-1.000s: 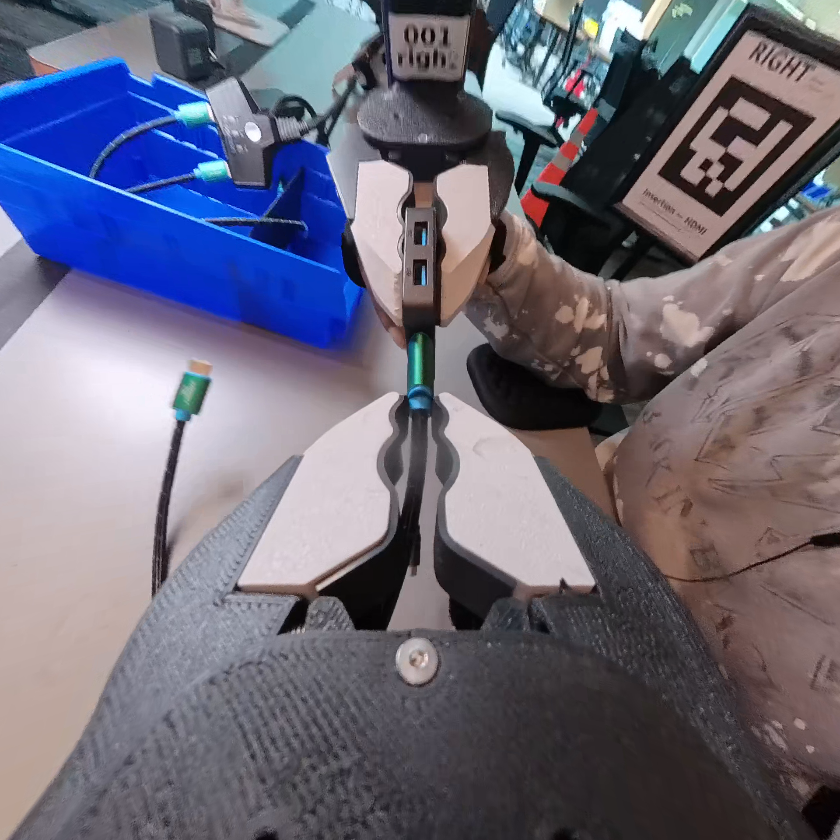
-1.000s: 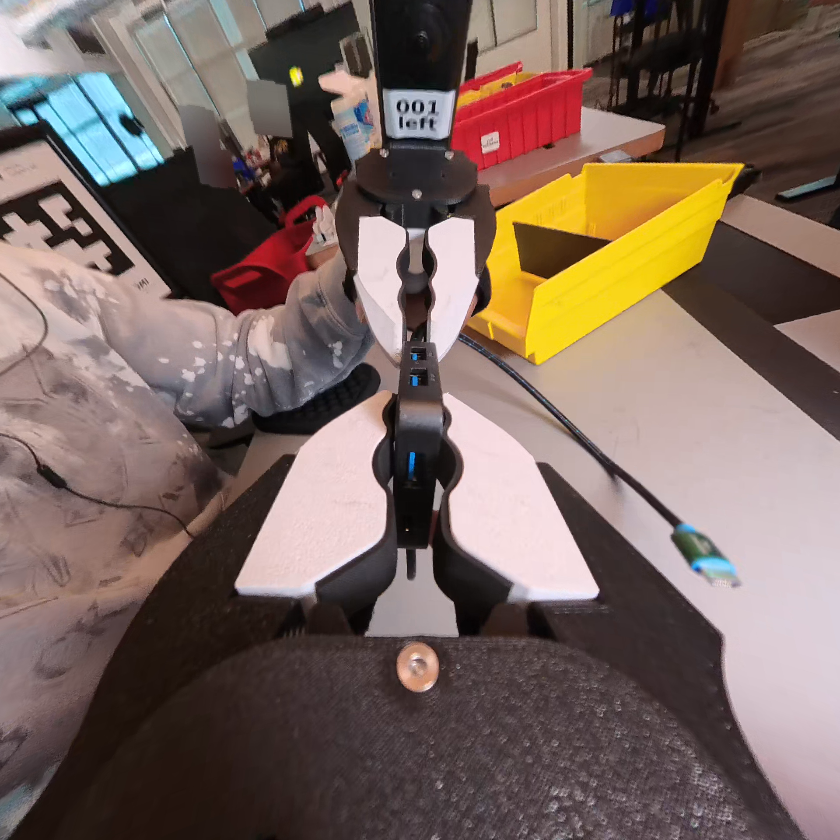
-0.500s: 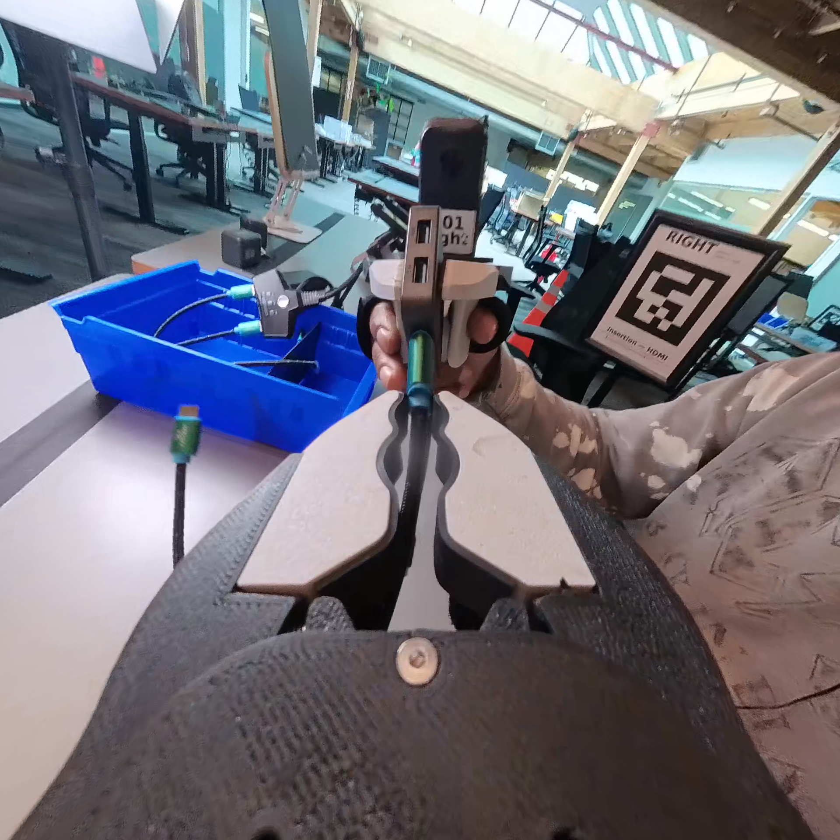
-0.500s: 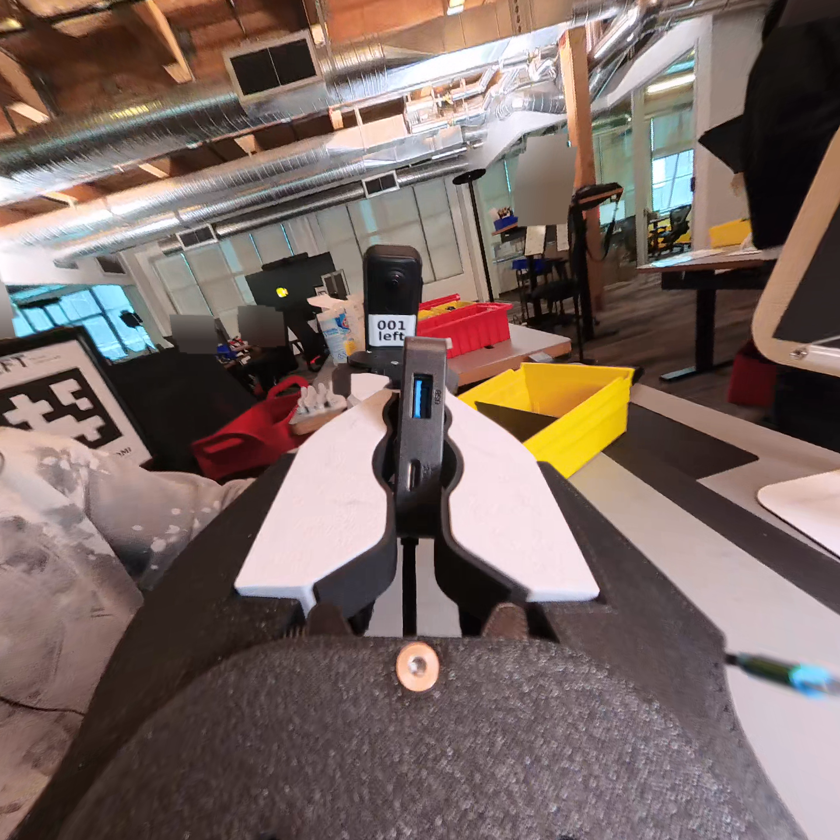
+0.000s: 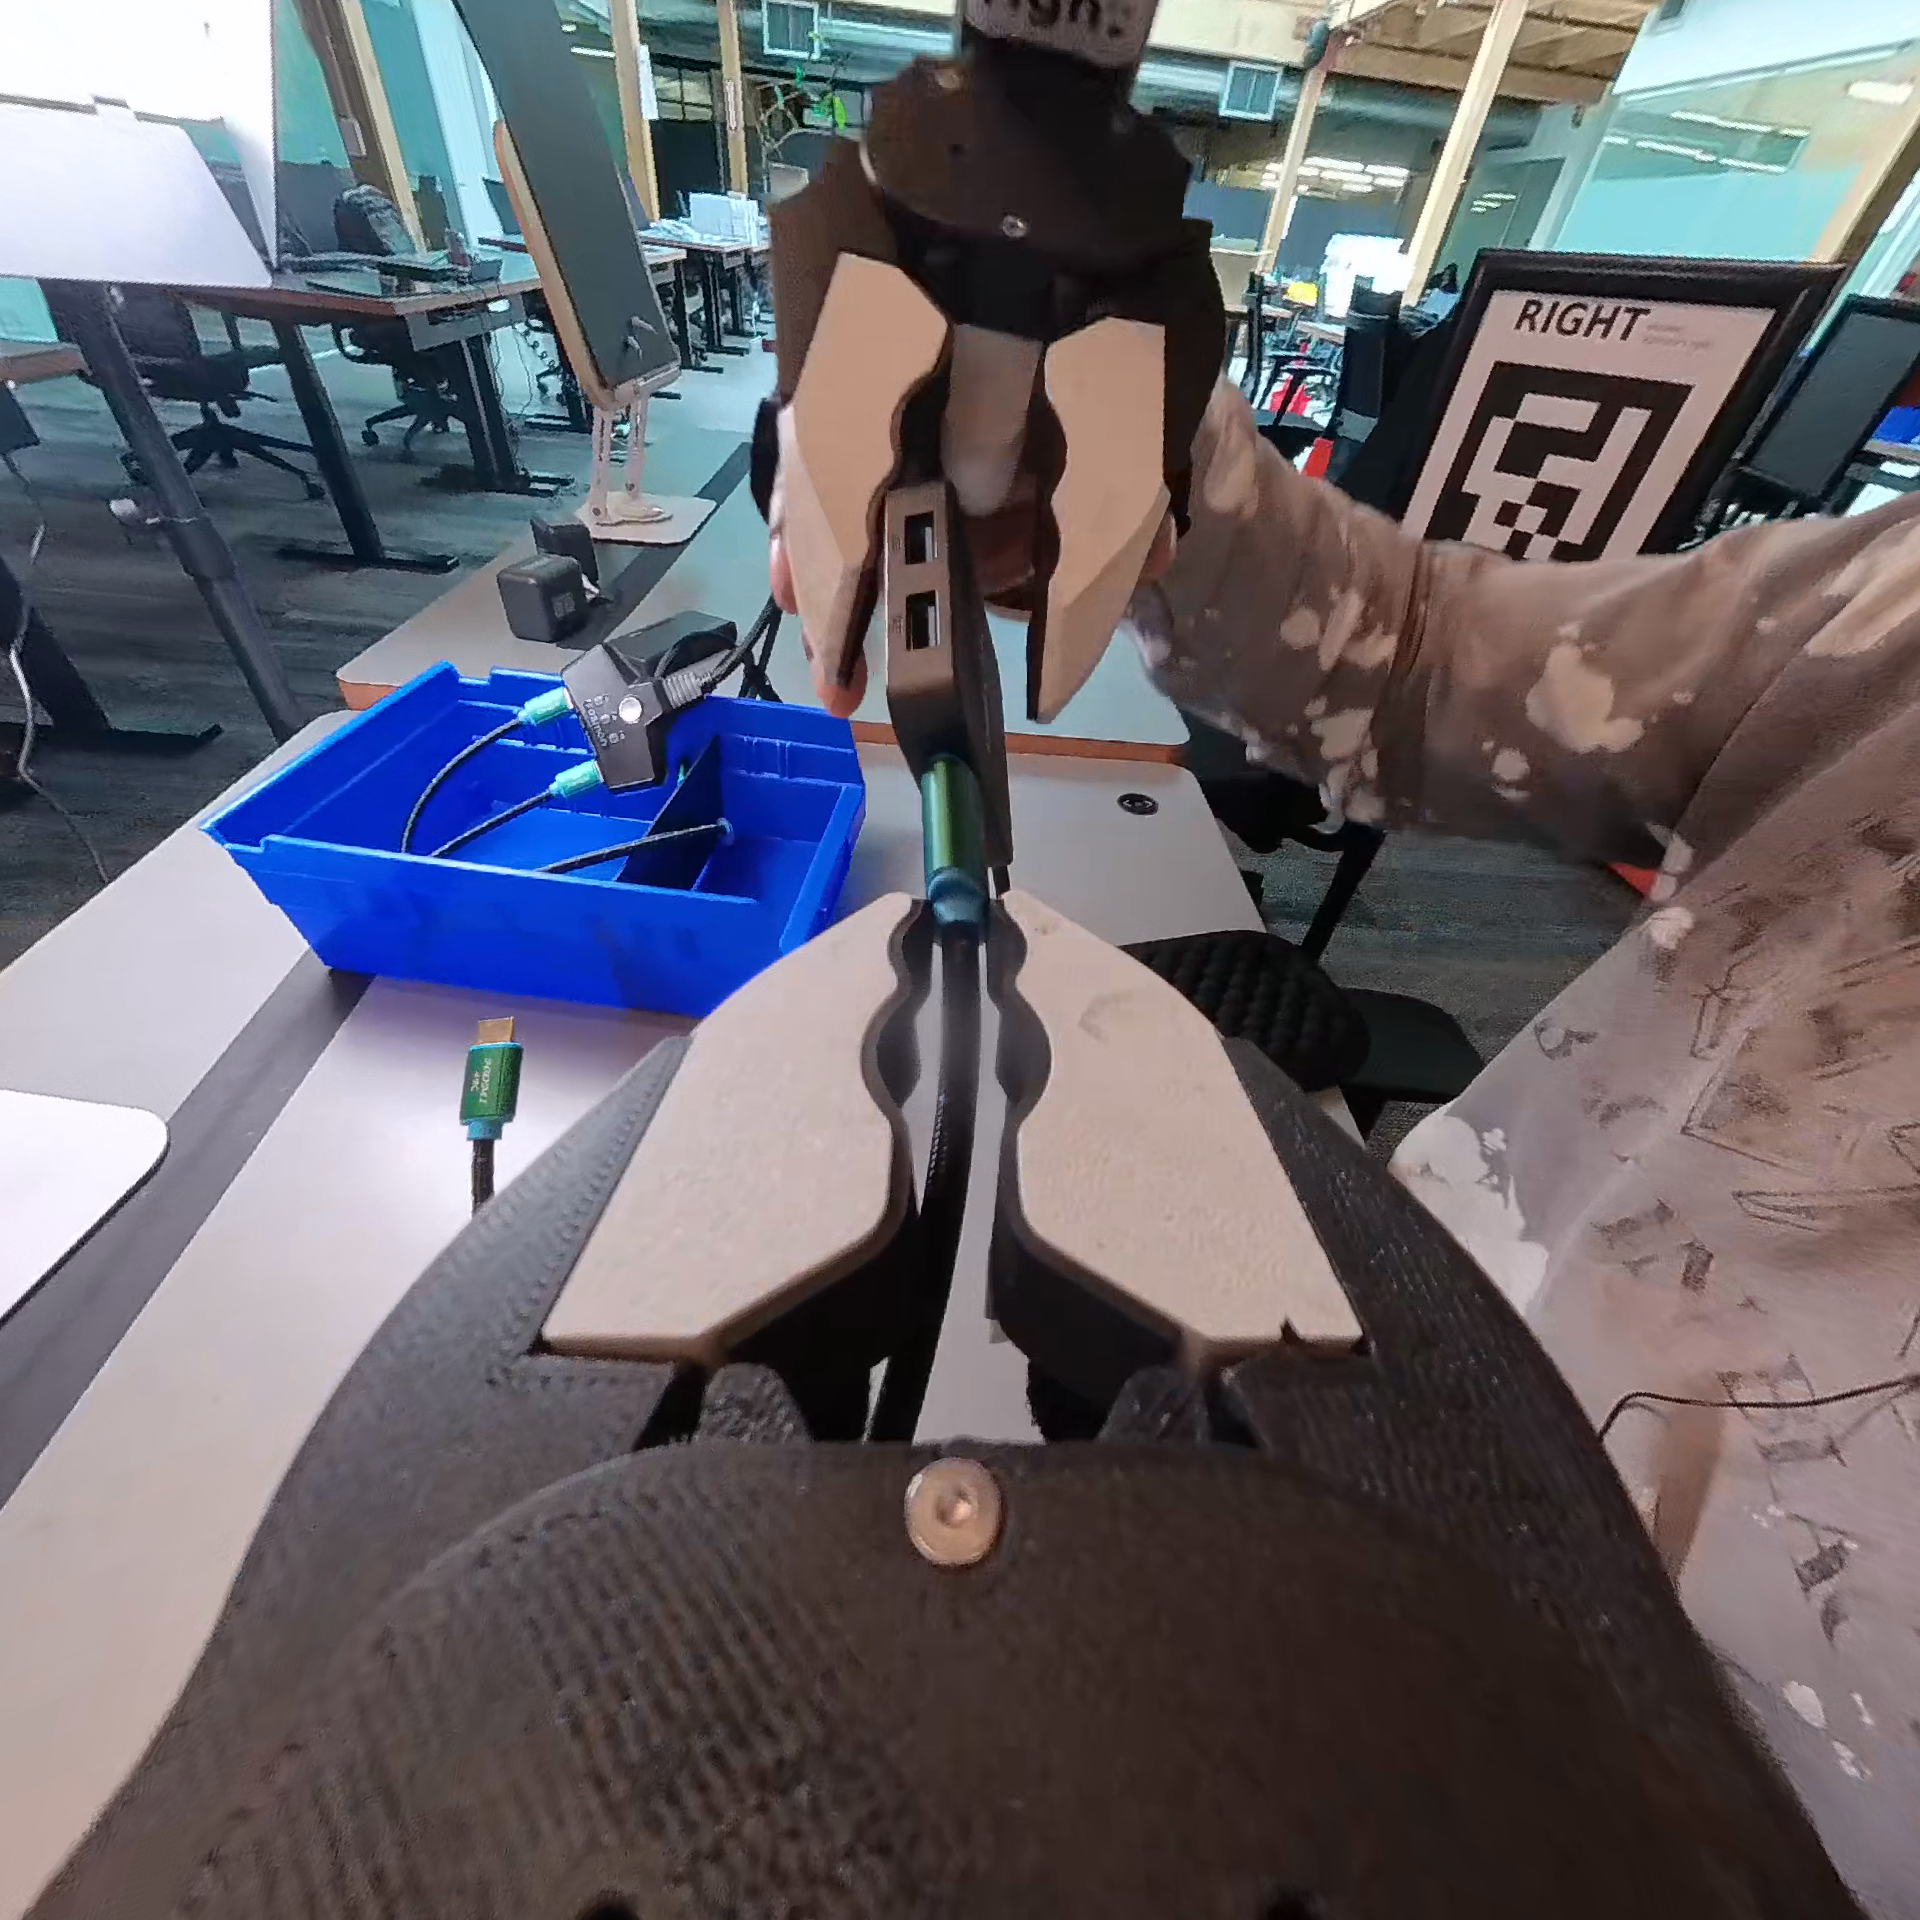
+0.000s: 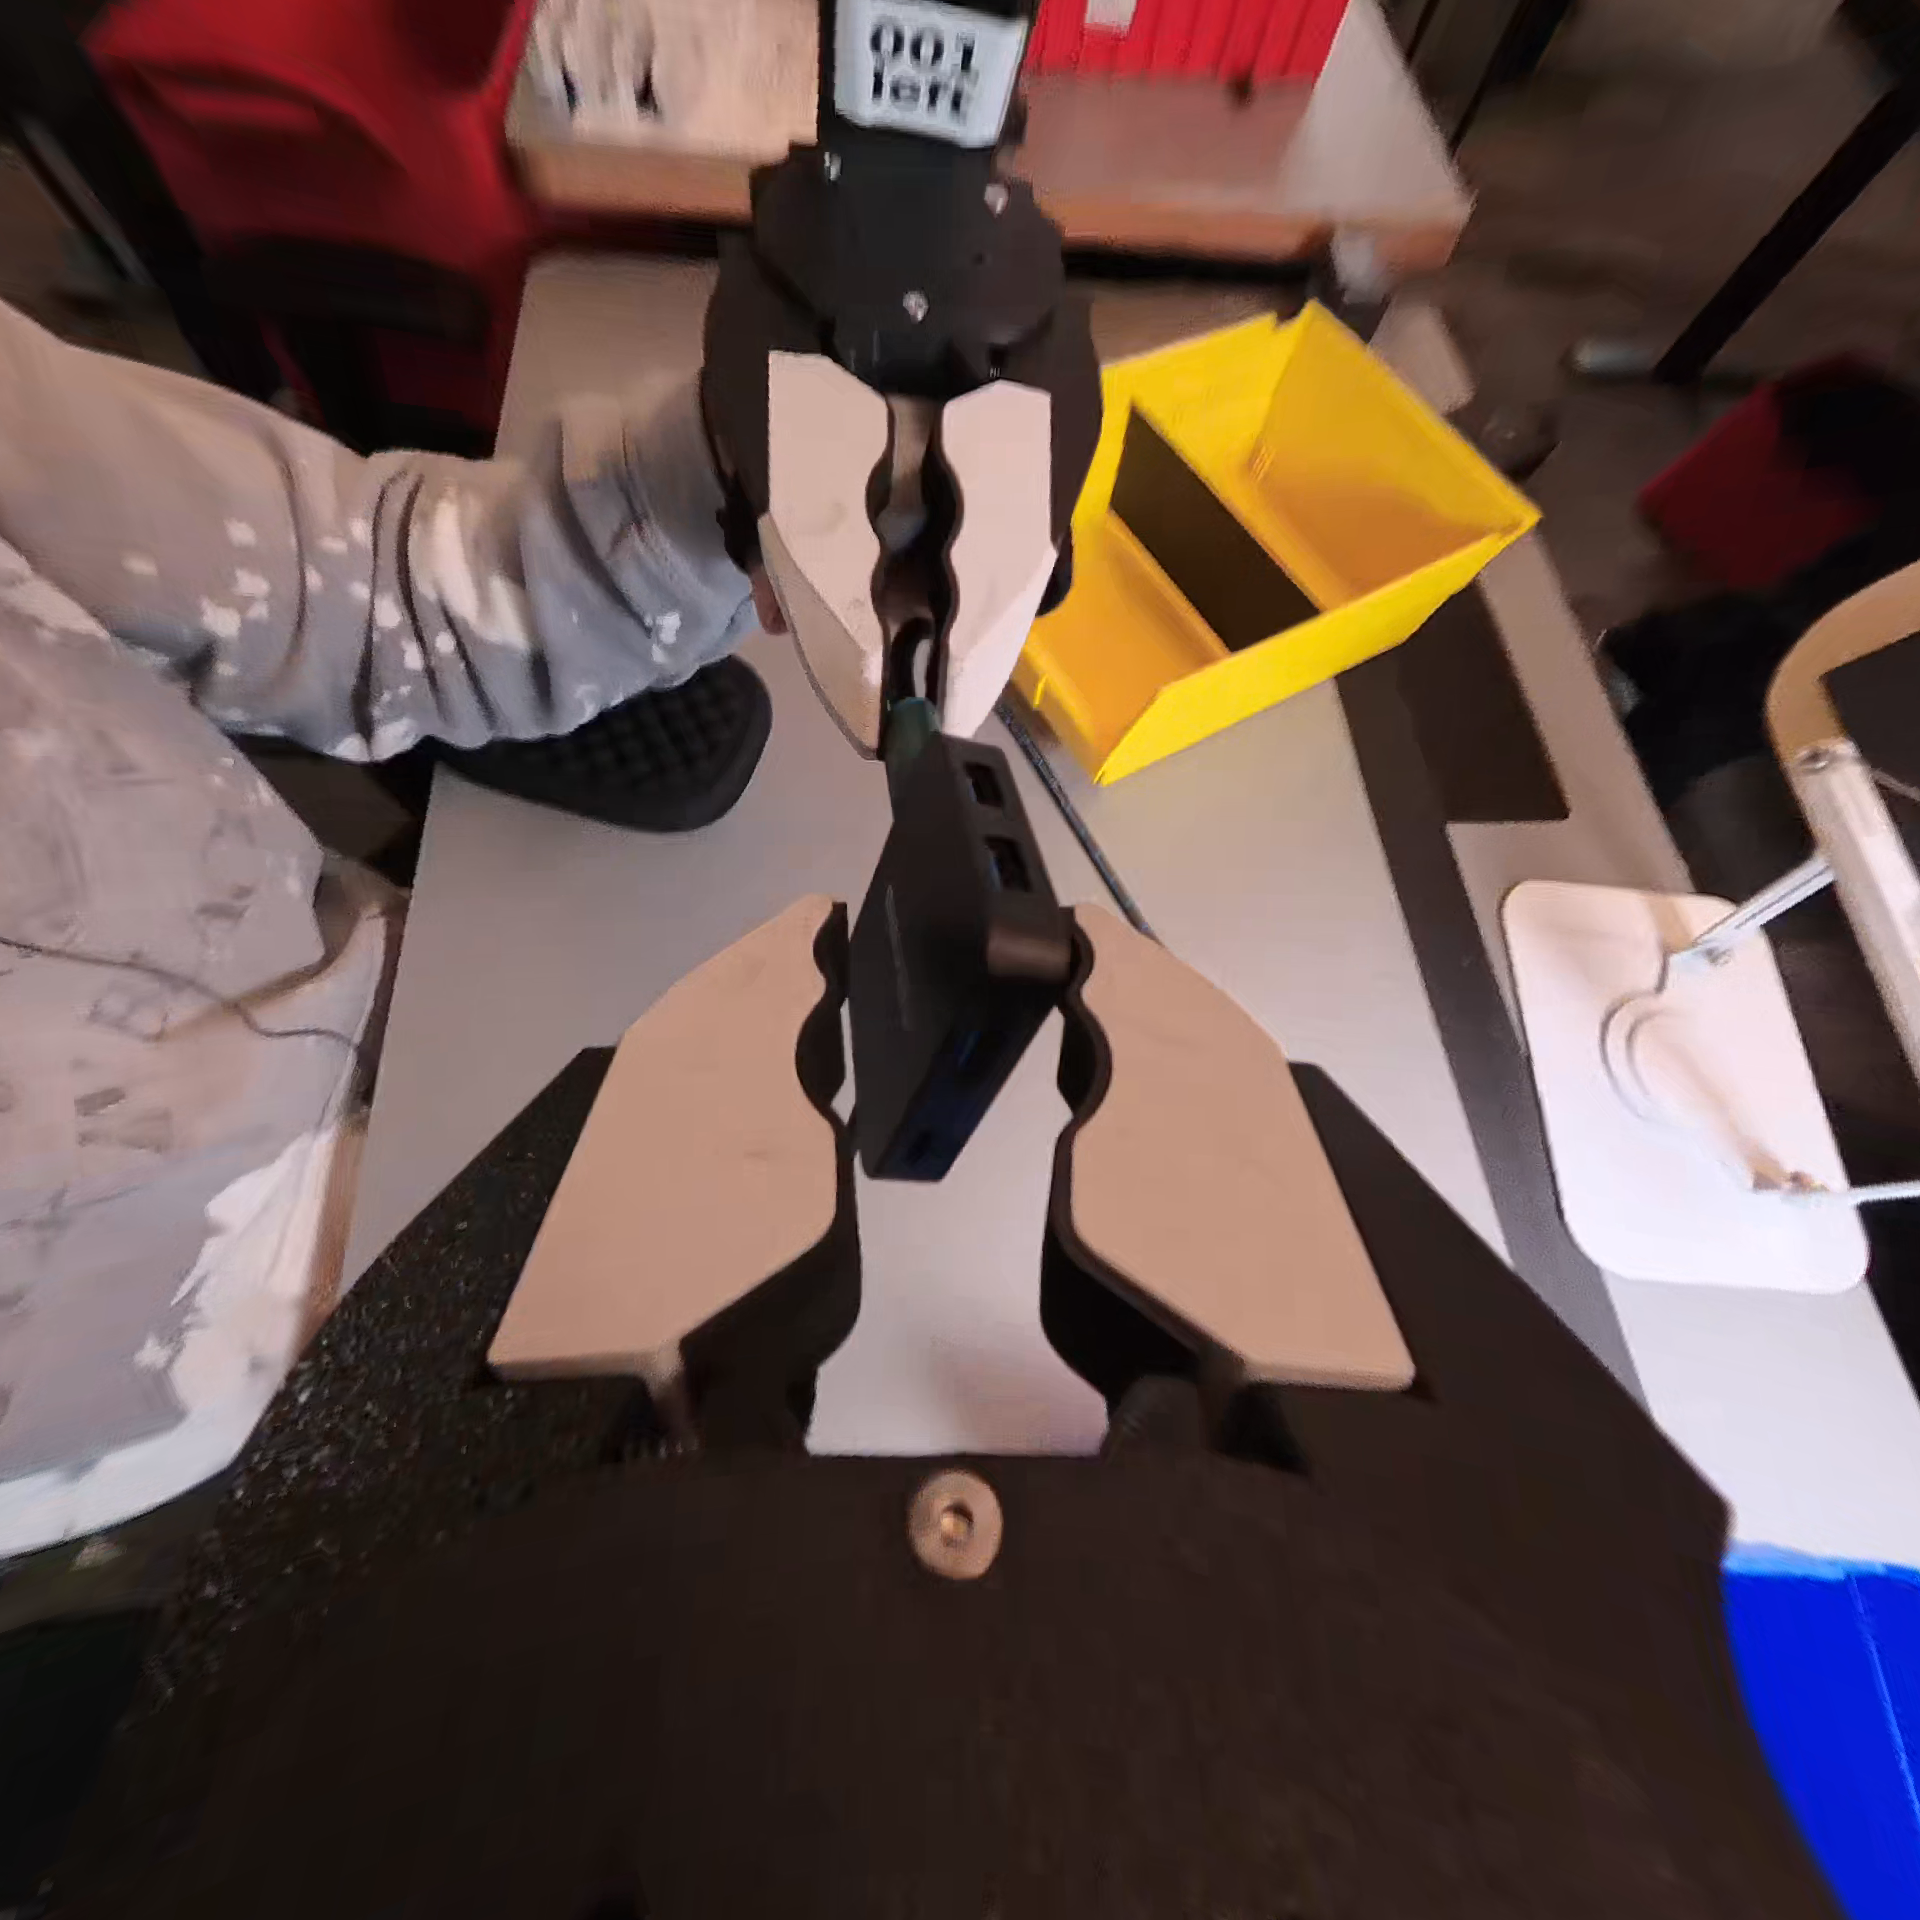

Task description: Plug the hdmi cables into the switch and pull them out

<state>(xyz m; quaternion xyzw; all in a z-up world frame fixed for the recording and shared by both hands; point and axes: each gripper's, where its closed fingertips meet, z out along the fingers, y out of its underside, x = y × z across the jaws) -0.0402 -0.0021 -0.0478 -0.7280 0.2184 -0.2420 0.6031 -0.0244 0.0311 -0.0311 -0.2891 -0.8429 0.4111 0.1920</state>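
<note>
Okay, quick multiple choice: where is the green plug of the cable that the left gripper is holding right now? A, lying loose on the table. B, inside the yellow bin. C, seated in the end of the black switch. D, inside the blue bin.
C: the left gripper is shut on the cable, and the cable's green plug sits in the end of the black switch, which hangs tilted between the right gripper's open fingers.

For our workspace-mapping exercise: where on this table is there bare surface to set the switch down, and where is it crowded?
Bare tabletop lies between the yellow bin and the white stand base, crossed only by a black cable. Another bare patch lies left of the loose green HDMI plug, before the blue bin. The blue bin itself is crowded with cables.
</note>
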